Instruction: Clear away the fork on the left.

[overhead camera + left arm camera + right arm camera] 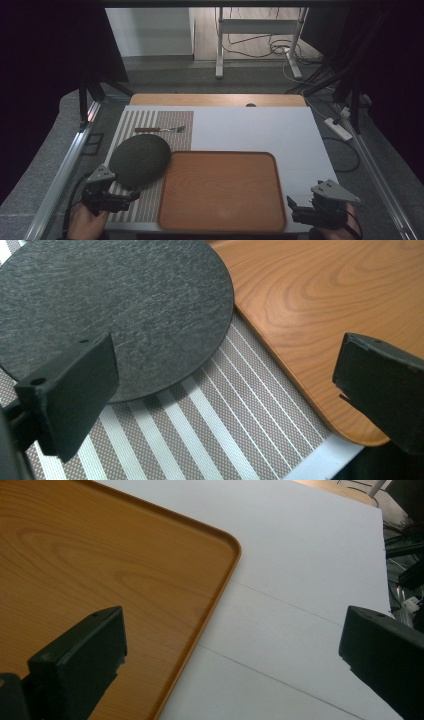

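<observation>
A dark round plate (140,160) lies on a striped placemat (150,200) at the left, its right edge against the rim of a wooden tray (220,192). My left gripper (133,196) hovers open at the plate's near edge. In the left gripper view the plate (110,305) reaches in between the wide-apart jaws of my left gripper (225,385), with the tray (325,305) to the right. My right gripper (292,210) is open at the tray's near right corner. The right gripper view has my right gripper (232,645) straddling the tray (100,565) rim, holding nothing.
A fork (161,129) with a wooden handle lies at the far end of the placemat. A white board (260,130) covers the table under everything. Metal rails run along both sides, and cables and a power strip (339,128) lie on the floor at right.
</observation>
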The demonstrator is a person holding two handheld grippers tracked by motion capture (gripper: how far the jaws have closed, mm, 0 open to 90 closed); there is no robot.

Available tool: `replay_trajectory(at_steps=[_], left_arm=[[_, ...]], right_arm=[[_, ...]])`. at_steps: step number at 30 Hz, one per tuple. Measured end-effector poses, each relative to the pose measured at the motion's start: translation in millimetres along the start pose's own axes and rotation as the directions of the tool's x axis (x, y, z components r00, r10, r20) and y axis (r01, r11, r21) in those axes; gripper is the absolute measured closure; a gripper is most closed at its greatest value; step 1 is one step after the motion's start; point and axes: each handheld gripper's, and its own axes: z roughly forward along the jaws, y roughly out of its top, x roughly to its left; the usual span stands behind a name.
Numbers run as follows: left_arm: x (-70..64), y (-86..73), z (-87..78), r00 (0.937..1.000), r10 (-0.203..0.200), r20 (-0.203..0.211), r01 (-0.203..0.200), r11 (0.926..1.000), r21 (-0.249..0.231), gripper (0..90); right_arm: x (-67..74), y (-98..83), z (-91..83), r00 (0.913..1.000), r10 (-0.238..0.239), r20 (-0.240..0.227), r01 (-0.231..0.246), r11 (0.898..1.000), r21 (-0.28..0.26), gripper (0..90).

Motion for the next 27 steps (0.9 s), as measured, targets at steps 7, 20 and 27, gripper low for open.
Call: replay_trajectory(at_steps=[7,20,27], left_arm=[[6.3,9.9,9.1,1.0000,-0.008,0.006,0.008,0.9999,0.012,0.0],[18.1,27.6,29.2,0.9997,0.002,0.024,-0.003,0.9991,0.042,0.0],[26.3,37.9,39.6,0.9998,0.007,0.021,-0.008,0.9989,0.046,0.0]], right_arm=[[0.6,0.2,0.3,1.0000,-0.007,0.000,0.007,1.000,0.005,0.0],[1.5,0.3,1.0,0.9998,-0.018,-0.003,0.018,1.000,0.009,0.0],[1.6,0.3,1.2,0.9998,-0.019,-0.003,0.019,1.000,0.011,0.0]])
